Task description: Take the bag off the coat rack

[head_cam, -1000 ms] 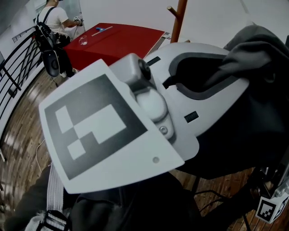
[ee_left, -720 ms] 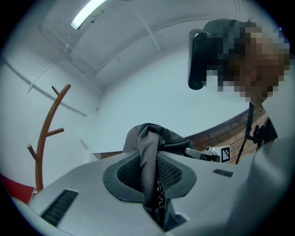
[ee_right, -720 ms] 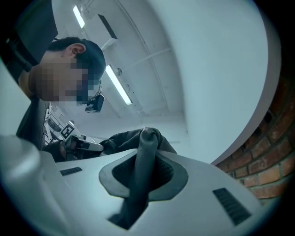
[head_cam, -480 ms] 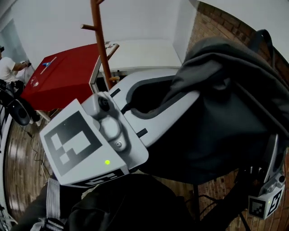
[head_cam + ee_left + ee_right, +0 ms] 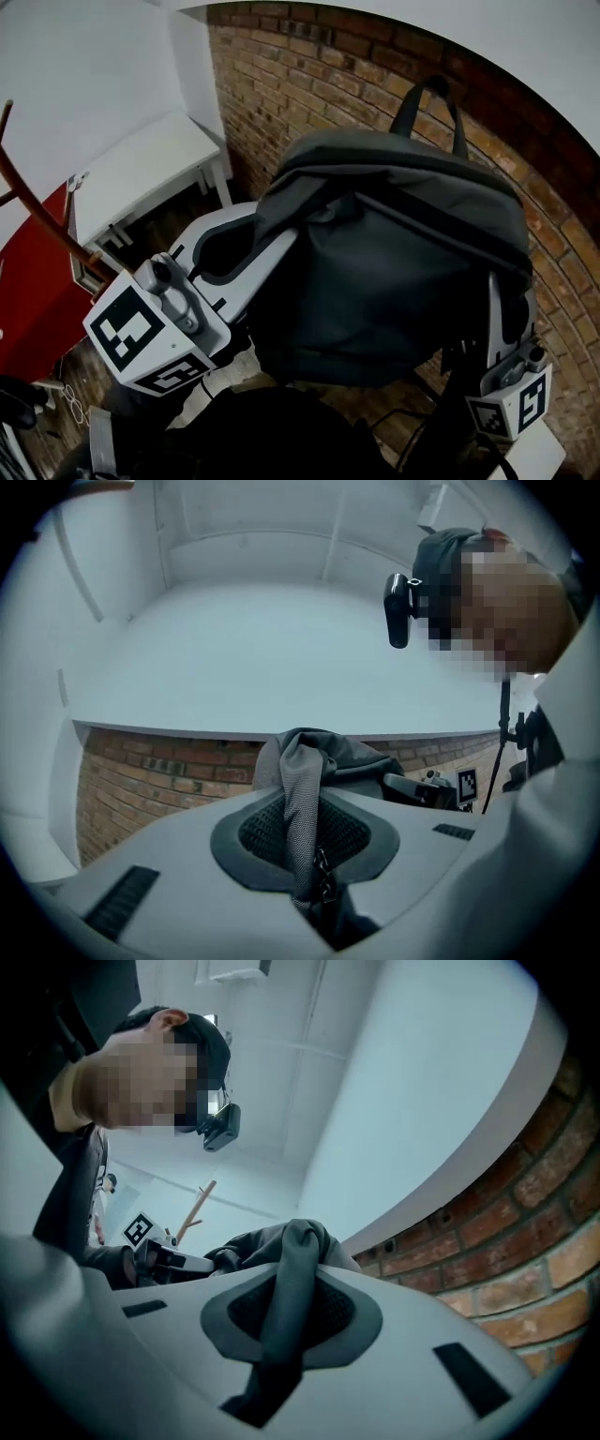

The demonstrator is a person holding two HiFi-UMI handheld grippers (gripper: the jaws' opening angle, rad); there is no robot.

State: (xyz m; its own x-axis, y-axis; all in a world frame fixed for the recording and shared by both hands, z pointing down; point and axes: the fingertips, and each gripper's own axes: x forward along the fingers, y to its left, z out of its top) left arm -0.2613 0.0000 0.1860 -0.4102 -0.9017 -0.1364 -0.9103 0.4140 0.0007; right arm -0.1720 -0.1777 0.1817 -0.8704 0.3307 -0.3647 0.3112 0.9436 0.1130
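**Student:** Where is the bag [image 5: 384,253] sitting in this figure?

**Instructor:** It is resting on no surface. It is hanging in the air between the two grippers, in front of the brick wall [image 5: 309,84]. The coat rack [image 5: 37,220] is standing well apart at the left edge of the head view, and no peg is touching the bag.

**Student:** What are the grippers doing?

**Instructor:** The left gripper [image 5: 307,855] is pinching a mesh strap [image 5: 298,789] between nearly closed jaws. The right gripper [image 5: 281,1335] is clamping a smooth webbing strap [image 5: 292,1260] in the same way. Neither one is empty.

**Student:** How is the bag likely to handle?

**Instructor:** It is looking soft. The dark fabric is folding and bulging between the two grips, so the body is probably sagging and swinging and not holding a shape. It appears full enough to carry some weight. Nothing about it is suggesting fragility.

**Student:** And the best hold?

**Instructor:** The straps are serving well because they are thin, strong and grippy. The smooth webbing may be slipping more readily than the mesh. The top handle [image 5: 431,103] is standing free as another option.
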